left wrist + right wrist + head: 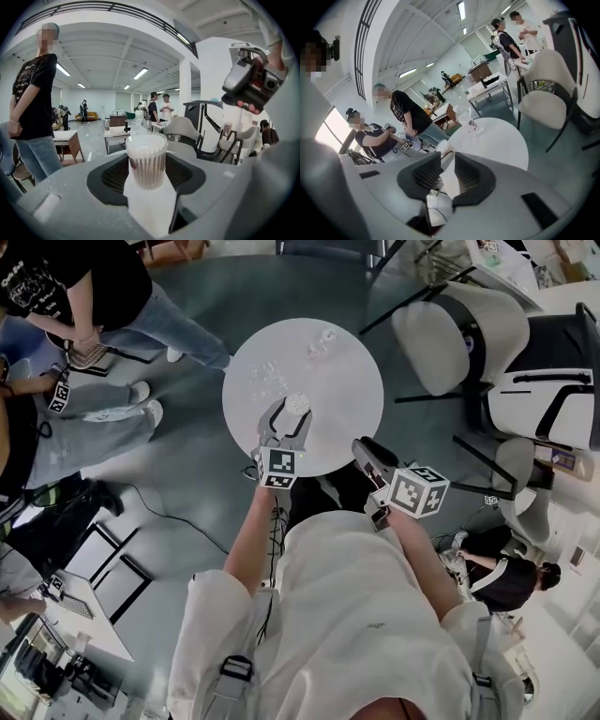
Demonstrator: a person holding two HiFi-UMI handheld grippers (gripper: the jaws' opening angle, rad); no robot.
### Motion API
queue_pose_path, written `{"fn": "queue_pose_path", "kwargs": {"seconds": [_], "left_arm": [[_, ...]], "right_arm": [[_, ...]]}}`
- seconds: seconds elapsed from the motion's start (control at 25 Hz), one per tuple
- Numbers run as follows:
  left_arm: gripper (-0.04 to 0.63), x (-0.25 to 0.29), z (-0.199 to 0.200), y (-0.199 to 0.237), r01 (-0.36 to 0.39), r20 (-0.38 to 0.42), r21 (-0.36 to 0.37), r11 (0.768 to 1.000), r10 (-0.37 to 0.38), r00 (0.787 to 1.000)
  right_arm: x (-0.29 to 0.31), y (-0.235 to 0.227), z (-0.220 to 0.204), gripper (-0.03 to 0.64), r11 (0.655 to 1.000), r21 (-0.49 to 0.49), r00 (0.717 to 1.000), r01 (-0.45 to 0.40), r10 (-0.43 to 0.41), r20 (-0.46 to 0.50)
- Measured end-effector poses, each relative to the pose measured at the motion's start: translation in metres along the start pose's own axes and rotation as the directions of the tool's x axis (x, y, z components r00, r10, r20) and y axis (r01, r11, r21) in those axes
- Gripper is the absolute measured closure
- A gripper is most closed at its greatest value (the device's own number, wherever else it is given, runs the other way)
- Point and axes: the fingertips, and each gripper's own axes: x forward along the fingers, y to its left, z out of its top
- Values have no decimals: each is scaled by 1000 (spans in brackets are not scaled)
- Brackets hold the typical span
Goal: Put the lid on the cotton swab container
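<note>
My left claw (291, 416) is clamped on the cotton swab container (146, 159), which stands upright between the pads, full of swabs, over the near part of the round bench (352, 418). I can't tell whether it touches the top. Beyond that claw, clear plastic pieces (267, 379) lie on the bench. My right claw (364, 448) hangs off the bench's near edge, to the right of the container, its pads nearly together with a narrow slit between them, gripping nothing I can make out.
</note>
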Motion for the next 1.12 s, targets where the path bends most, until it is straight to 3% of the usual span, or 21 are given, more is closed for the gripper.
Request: {"fn": "queue_pose_path", "kwargs": {"seconds": [0.08, 0.2, 0.36, 0.6, 1.12], "left_arm": [[350, 11, -12, -4, 2, -17, 17, 1000, -2, 1000], [350, 25, -31, -9, 14, -57, 46, 999, -11, 998], [350, 43, -66, -22, 40, -136, 63, 997, -31, 990], [350, 54, -95, -19, 41, -180, 11, 999, -38, 983], [350, 60, -108, -27, 27, -247, 47, 999, -15, 969]], "right_arm": [[-8, -3, 3, 586, 999, 36, 999, -28, 26, 39], [-20, -6, 6, 604, 997, 55, 996, -54, 50, 71], [-35, -14, 3, 609, 999, -1, 997, -32, 32, 64], [-44, -15, 6, 609, 999, 9, 995, -45, 44, 92], [-49, -9, 17, 609, 997, -39, 992, -71, 75, 102]]}}
